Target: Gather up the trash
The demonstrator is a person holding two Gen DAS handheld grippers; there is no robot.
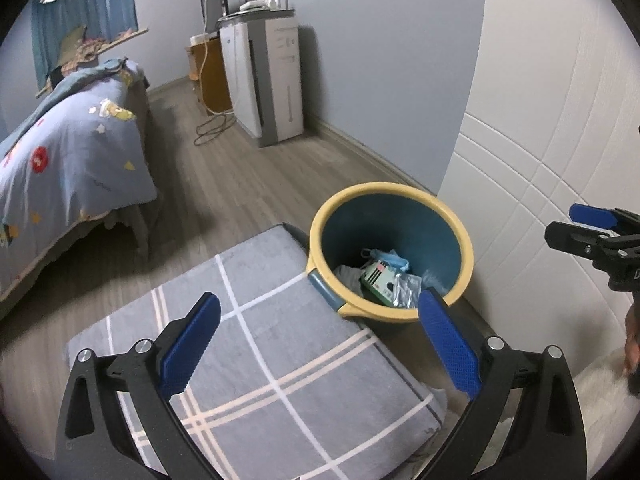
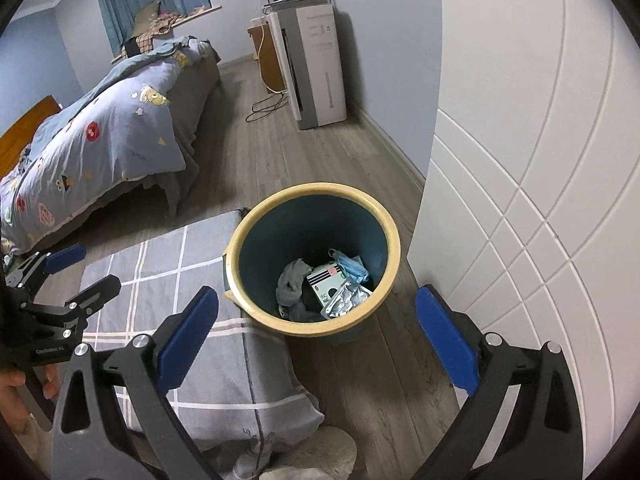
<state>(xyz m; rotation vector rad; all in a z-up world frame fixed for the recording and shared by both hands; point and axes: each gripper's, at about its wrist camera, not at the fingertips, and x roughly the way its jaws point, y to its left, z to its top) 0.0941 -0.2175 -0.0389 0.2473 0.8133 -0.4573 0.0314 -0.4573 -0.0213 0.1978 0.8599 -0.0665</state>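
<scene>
Wood floor runs past a bed (image 2: 100,128) to one bin (image 2: 394,236), standing between a plaid mat (image 2: 160,276) and a white door (image 2: 540,200). Both grippers hover above it, left (image 1: 320,340) and right (image 2: 316,344), fingers spread wide, holding nothing. Inside lie four bits of trash: a grey cloth (image 2: 294,284), a box (image 2: 326,280), a blue mask (image 2: 352,266), a foil pouch (image 2: 346,300). I see no loose trash outside; best to scan the floor first.
</scene>
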